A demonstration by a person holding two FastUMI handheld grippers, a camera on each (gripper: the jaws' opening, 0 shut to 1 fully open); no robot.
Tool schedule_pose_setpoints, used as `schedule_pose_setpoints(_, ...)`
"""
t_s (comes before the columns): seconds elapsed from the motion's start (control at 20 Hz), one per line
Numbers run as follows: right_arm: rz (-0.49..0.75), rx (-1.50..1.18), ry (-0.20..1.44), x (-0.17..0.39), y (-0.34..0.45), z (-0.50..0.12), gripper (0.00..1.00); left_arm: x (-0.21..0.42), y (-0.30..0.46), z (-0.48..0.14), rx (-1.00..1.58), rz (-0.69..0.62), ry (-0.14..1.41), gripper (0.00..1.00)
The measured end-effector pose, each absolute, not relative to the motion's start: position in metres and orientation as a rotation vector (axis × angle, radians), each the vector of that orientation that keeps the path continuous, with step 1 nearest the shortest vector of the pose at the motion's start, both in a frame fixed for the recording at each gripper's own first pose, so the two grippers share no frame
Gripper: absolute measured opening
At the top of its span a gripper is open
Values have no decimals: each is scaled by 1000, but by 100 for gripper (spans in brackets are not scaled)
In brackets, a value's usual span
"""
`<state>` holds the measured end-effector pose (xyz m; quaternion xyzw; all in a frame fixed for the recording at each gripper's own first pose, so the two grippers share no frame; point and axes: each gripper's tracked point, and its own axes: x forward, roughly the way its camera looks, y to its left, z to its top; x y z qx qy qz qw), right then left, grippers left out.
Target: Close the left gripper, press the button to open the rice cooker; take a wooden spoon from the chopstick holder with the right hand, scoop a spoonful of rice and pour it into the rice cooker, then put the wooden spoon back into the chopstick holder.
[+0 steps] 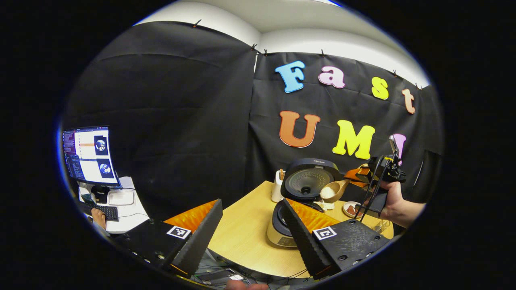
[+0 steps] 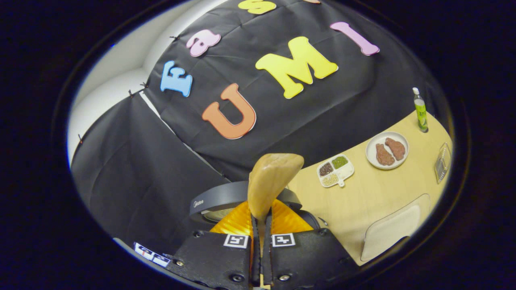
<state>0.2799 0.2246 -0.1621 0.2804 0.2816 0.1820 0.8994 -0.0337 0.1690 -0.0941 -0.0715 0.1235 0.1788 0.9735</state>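
The rice cooker (image 1: 300, 209) stands open on the wooden table, its dark round lid (image 1: 310, 179) raised upright behind the pale body. A light wooden spoon (image 1: 333, 190) hangs tilted just right of the lid, bowl toward it. The white chopstick holder (image 1: 277, 186) stands just left of the cooker.

In the right gripper view the spoon (image 2: 271, 181) stands upright above the lid (image 2: 217, 201).

On the table (image 2: 375, 193) sit a round plate (image 2: 387, 150) with 2 brown pieces, a divided dish (image 2: 335, 170) of 3 grain heaps, and a green bottle (image 2: 420, 111) upright near the far edge — well apart, a lit monitor (image 1: 89, 155) above a keyboard (image 1: 100, 210).
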Motion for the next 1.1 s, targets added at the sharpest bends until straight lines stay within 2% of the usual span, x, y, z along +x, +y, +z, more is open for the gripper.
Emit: schedule_pose_setpoints(1.1,375,249,523,289,237,-187,8,-30,192,-116,-179,391,293,95)
